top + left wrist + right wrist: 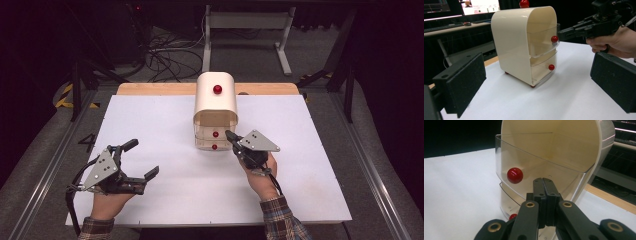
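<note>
Just ahead of the right gripper (231,136), whose jaws are pressed flat together with nothing between them, stands a small cream drawer cabinet (215,97) with a rounded top. Its upper clear drawer (544,157) is pulled partway out of the shell, and the closed jaw tips sit at the drawer's front wall, a little to the side of its red knob (515,175); whether the tips touch the plastic cannot be told. Below the tips, the lower clear drawer (543,68) sits nearly flush in the cabinet, with its own red knob (551,67) showing beneath the jaws. A third red knob (217,89) crowns the cabinet's top.

Farther from that gripper, toward the near left of the white table top (165,120), the left gripper (141,160) rests low with its two black padded jaws spread wide and nothing between them. From the left gripper view the cabinet stands straight ahead, well apart from its pads (464,80), and the right gripper reaches in level from the side to the upper drawer's front.

Beyond the cabinet, a strip of bare wooden board (155,88) edges the white top, and past it cables (167,60) lie on the grey floor beside a white table frame (245,22).
</note>
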A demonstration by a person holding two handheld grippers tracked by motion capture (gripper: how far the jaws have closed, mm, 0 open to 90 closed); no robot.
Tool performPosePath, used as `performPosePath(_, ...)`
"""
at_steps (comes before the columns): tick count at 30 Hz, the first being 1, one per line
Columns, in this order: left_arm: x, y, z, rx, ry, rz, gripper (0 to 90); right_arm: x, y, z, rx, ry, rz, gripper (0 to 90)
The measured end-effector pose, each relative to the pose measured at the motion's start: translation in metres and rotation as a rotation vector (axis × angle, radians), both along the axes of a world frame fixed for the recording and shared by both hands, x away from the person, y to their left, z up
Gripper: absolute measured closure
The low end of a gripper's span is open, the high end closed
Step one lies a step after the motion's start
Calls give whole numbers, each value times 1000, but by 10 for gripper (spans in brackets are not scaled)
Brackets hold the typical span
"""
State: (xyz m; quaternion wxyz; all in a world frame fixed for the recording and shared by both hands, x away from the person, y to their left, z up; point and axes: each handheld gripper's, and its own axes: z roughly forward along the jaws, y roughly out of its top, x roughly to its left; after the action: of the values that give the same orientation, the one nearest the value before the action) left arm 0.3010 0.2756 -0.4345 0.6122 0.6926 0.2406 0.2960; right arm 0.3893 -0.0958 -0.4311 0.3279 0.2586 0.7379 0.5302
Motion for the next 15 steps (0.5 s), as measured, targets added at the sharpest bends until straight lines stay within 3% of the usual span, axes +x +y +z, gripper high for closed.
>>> performPosePath(15, -1, 3, 1, -10, -2, 4, 9, 3, 4, 2, -3, -1, -1, 900)
